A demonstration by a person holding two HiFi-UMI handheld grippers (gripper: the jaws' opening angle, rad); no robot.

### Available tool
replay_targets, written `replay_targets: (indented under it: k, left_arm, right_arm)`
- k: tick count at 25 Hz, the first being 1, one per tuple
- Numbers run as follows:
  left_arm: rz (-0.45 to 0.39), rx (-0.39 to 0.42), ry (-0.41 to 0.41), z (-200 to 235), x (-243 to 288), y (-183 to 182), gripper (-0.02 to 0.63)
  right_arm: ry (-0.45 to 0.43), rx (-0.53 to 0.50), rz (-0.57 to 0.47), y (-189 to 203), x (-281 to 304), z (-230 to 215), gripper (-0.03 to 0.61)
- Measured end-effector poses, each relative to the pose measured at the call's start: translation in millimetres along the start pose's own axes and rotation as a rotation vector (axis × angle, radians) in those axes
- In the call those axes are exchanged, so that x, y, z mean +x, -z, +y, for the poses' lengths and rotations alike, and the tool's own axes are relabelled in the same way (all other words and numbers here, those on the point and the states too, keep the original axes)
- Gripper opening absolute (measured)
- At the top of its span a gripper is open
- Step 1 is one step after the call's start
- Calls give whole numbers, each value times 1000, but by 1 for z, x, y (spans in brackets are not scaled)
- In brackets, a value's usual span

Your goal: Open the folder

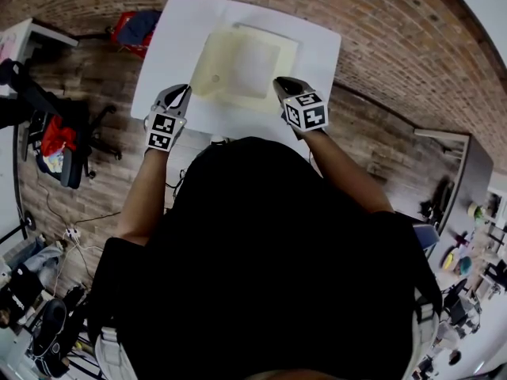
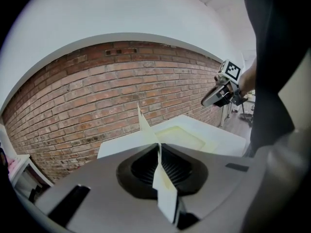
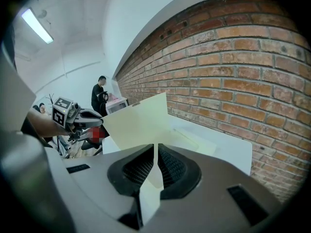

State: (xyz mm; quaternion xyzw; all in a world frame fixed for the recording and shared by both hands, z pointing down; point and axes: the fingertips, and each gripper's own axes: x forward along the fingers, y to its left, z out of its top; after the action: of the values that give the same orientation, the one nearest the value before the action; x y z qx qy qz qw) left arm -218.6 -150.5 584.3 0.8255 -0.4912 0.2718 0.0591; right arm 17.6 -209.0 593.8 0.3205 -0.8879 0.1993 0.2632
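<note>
A pale yellow folder (image 1: 252,63) lies on the white table (image 1: 321,46). Its cover (image 1: 207,71) is lifted along the left side and stands up at a slant. My left gripper (image 1: 183,93) is at the folder's near left corner, shut on the cover's thin edge (image 2: 146,126), which runs between its jaws (image 2: 158,148). My right gripper (image 1: 277,84) is at the near right edge; its jaws (image 3: 155,148) are shut on a sheet of the folder (image 3: 141,123). The lower leaf (image 3: 192,142) lies flat on the table. Each gripper shows in the other's view: the right gripper (image 2: 210,100) and the left gripper (image 3: 97,119).
A brick wall (image 2: 97,91) rises just behind the table. On the wooden floor to the left stand an office chair with clothes (image 1: 55,145) and a red and blue bundle (image 1: 135,28), with cables (image 1: 71,232) nearby. A person (image 3: 99,97) stands far off.
</note>
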Motion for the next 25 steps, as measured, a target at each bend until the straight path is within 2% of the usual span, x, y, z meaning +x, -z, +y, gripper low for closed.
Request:
replay_targets:
  k: [13, 25]
  left_arm:
    - [36, -72, -24, 34, -1, 33, 26]
    - [49, -188, -60, 71, -1, 58, 25]
  right_arm:
    - [17, 14, 15, 0, 12, 6, 49]
    - [54, 43, 15, 3, 13, 4, 49]
